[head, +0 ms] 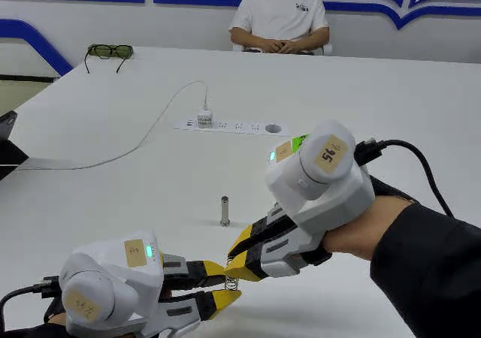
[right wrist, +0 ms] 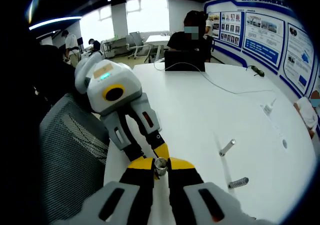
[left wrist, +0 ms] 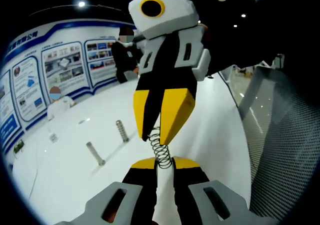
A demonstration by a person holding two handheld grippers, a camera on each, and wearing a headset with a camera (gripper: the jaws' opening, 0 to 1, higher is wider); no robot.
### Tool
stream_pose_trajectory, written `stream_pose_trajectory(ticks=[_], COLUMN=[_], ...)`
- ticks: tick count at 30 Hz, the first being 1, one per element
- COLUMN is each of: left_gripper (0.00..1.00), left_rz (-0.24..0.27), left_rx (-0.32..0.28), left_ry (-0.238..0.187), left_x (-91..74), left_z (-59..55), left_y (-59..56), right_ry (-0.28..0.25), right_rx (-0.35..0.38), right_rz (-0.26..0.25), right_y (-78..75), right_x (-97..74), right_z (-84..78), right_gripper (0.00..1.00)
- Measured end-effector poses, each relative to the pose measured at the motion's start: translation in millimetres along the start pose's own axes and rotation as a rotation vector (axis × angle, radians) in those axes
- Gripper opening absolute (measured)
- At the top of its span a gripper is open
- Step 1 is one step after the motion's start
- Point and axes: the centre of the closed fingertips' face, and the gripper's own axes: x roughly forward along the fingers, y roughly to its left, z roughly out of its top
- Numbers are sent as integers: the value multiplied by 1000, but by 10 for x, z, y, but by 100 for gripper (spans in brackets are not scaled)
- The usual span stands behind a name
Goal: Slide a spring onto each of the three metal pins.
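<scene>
A short coil spring (head: 231,282) hangs just above the white table (head: 361,105), pinched between both grippers. My right gripper (head: 239,267) comes down from the right, shut on the spring's (left wrist: 161,146) upper end. My left gripper (head: 225,285) reaches in from the lower left and is closed on its lower end. I cannot tell whether a pin is inside the spring. In the left gripper view a bare metal pin (left wrist: 94,153) stands beside a pin wearing a spring (left wrist: 122,131). The right gripper view looks at the spring (right wrist: 160,165) end-on between its own tips.
The bare pin (head: 225,210) stands just beyond the grippers. Farther back lie a power strip (head: 233,126) with a plugged charger (head: 204,117) and cable. Glasses (head: 110,51) lie at the far left. A person (head: 279,15) sits across the table. A mesh chair (right wrist: 70,145) stands by the near edge.
</scene>
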Motion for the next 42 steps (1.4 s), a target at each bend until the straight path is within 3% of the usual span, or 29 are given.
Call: stream_pose_trajectory(ticks=[8,22,42], left_gripper=[11,10,10], left_rz=[-4,-6,-9], left_rx=[-68,-119,-177], left_ry=[-13,-27,-49], left_x=[-6,-20,-36], left_z=[6,21,47], left_y=[3,8,22], right_ry=[-5,-22,-64], right_rx=[-11,-40,-8], right_rz=[-3,-25,-56], right_y=[4,24,-18], right_x=[9,18,-2], right_z=[15,-2,4], right_gripper=[12,15,12])
